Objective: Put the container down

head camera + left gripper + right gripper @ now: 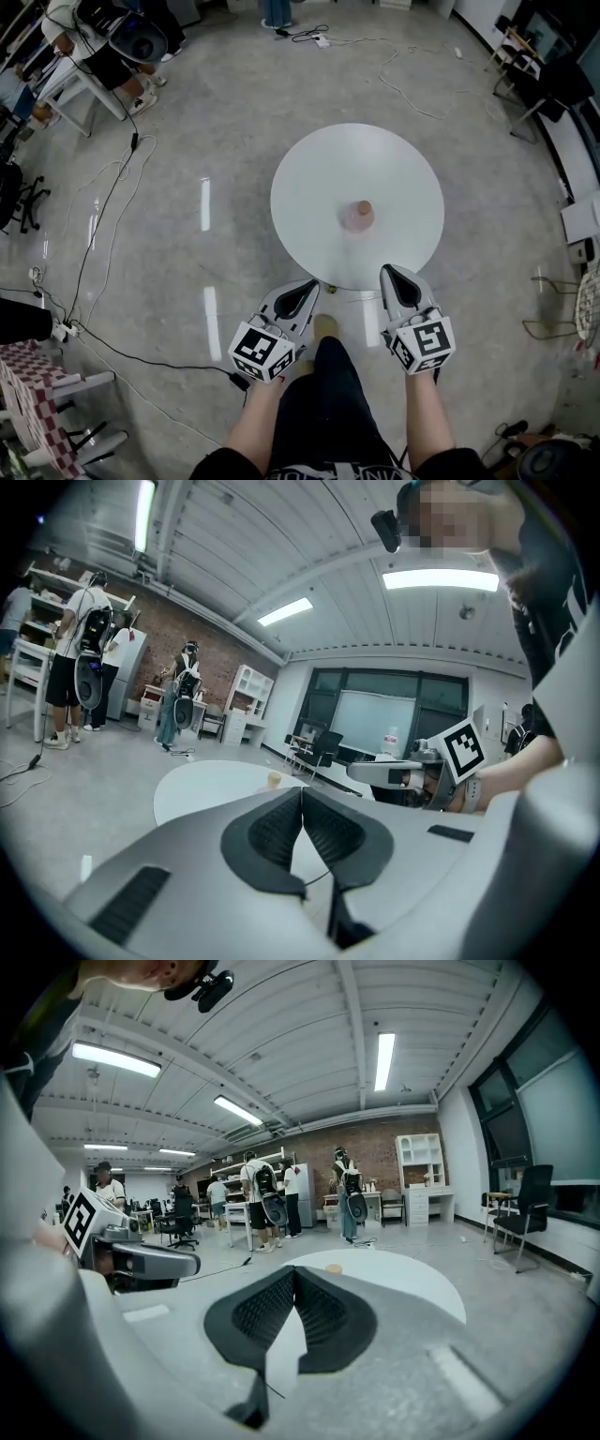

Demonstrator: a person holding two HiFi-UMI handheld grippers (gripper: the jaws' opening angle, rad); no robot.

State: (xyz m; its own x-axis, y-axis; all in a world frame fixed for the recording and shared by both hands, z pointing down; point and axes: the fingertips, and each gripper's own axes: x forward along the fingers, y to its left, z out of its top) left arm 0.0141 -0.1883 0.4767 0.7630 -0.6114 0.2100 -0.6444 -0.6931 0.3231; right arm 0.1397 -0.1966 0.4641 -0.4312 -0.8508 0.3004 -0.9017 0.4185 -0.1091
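- Head view: the container (357,215) stands upright on the round white tabletop (309,178), about at its middle and well in from every edge. It is a small pinkish thing with a tan top.
- My left gripper (307,287) and my right gripper (393,273) both point at the tabletop's near edge, one on each side of my leg. Both are clear of the container, and neither touches it.
- Each gripper carries its marker cube (262,352) at the back, close to my forearms. My shoe (324,325) rests on the grey floor (187,141) between the two grippers. Black cables (103,216) trail across the floor to the left.
- Left gripper view: my left jaws are clenched, the ribbed pads meeting tip to tip with nothing between them.
- Beyond them lies the tabletop (202,789), with the container (274,779) small on it, toward its far right edge from here.
- My right gripper (366,772) reaches in from the right, level with the tabletop.
- People with backpacks (80,658) stand at benches far to the left.
- Right gripper view: my right jaws are clenched too, pads pressed together and empty.
- The tabletop (403,1283) spreads just past the tips. The container (334,1268) sits on it just above and right of where the jaws meet, apart from them.
- My left gripper (183,1262) shows at the left, its jaws closed as well.
- More people (262,1199) stand by tables at the back wall.
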